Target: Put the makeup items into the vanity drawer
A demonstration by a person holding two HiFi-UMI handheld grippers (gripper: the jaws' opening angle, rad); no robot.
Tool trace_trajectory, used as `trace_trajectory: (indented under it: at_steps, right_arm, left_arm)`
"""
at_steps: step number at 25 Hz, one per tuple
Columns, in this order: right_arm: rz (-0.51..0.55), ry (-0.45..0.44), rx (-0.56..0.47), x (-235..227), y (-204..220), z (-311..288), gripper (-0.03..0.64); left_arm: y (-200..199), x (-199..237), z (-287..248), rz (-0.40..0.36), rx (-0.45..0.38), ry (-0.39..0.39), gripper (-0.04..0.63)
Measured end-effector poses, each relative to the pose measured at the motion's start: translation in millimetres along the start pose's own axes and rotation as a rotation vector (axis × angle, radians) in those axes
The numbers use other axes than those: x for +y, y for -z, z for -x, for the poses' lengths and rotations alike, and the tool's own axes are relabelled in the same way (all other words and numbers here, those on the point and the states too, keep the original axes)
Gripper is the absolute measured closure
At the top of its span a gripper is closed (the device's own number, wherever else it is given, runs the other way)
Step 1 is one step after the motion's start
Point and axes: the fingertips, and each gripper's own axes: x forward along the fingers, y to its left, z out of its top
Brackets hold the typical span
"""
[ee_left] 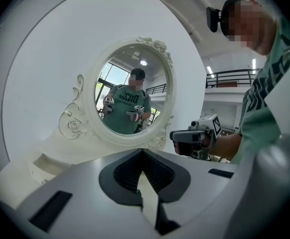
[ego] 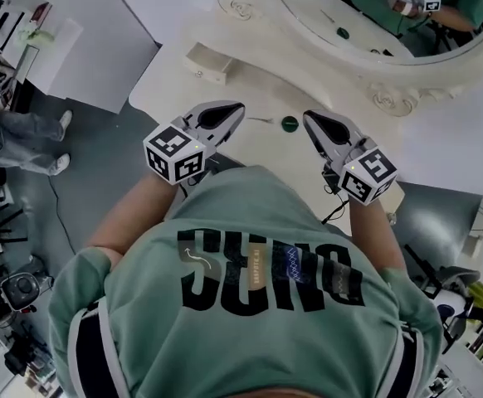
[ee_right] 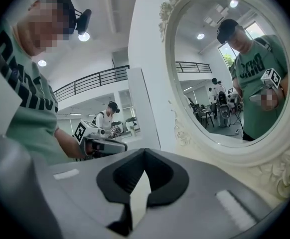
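Hovering over the vanity top (ego: 171, 85), the left gripper (ego: 236, 110) and the right gripper (ego: 310, 120) both have their jaws pressed together with nothing between them. A small dark green round item (ego: 289, 123) lies just off the right gripper's tips, on their inner side, clearly nearer that gripper than the left. A thin stick-like item (ego: 261, 120) lies between it and the left gripper's tips, its long axis running from one gripper toward the other. What looks like the small drawer (ego: 208, 63) sits ahead of the left gripper, toward its outer side, so any carry likely goes that way.
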Motion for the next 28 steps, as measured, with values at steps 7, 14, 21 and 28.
trace_trajectory:
  at_steps: [7,14,21,28]
  right_arm:
    - [0.001,-0.029,0.014,-18,12,-4,0.608]
    - [-0.034,-0.003,0.048,-35,36,-12,0.607]
    - [-0.067,0.025,0.087,-47,58,-12,0.607]
    - [-0.082,0.039,0.101,-60,69,-9,0.607]
  left_arm:
    - [29,16,-37,-0.089,0.117,-0.032,0.592]
    - [102,42,-79,-0.231,0.329,-0.011,0.592]
    - [202,52,-116,-0.412,0.656,0.115,0.473]
    - [241,54,-144,-0.528,0.777,0.183,0.445]
